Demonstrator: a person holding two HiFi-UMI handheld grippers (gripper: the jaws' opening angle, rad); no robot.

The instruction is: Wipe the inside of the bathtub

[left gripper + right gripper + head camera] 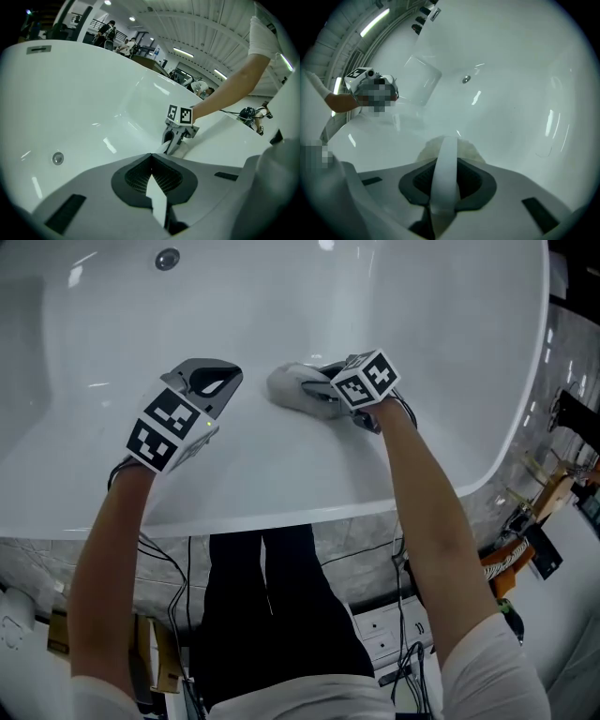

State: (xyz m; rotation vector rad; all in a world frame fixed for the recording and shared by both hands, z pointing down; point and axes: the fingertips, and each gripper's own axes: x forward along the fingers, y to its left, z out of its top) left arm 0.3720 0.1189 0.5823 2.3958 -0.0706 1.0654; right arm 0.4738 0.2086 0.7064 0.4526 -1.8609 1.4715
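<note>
Cloth [292, 387] was noted pinched in the right gripper [326, 396] and pressed flat against the sloping inner surface of the white bathtub [281, 474]. Left gripper [214, 381] was seen near the cloth, to its left, jaws pressed together with nothing between them. A round metal fitting [167, 258] was recorded well apart, across the tub.

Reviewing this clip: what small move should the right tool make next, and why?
Probably slide the right tool sideways along the bathtub wall: its jaws are shut on the cloth, which lies against the wall, with much bare surface around.
</note>
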